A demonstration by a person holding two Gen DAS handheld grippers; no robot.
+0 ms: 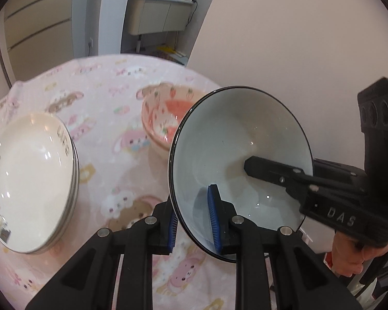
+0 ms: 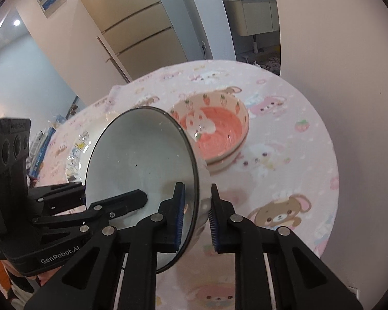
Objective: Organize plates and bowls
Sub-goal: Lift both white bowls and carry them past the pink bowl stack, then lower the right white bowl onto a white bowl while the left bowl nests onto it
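Pink cartoon tablecloth (image 1: 95, 155), both grippers' jaws clamped on pale bowl (image 1: 235, 139) rim, opposite sides.

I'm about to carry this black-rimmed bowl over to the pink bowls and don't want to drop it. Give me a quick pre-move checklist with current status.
1. Left tool clamped across the black-rimmed bowl's wall, one pad inside, one outside: ok.
2. Right tool straddling the opposite wall: ok for position; whether its outer pad presses firmly, cannot tell.
3. Bowl clear of the cartoon tablecloth: ok, it looks lifted, tilted on its side.
4. Bowl empty, nothing to spill: ok.
5. Pink strawberry bowls free to receive it: ok, the top one holds nothing.
6. Stack of white plates out of the path: ok, off to the side.
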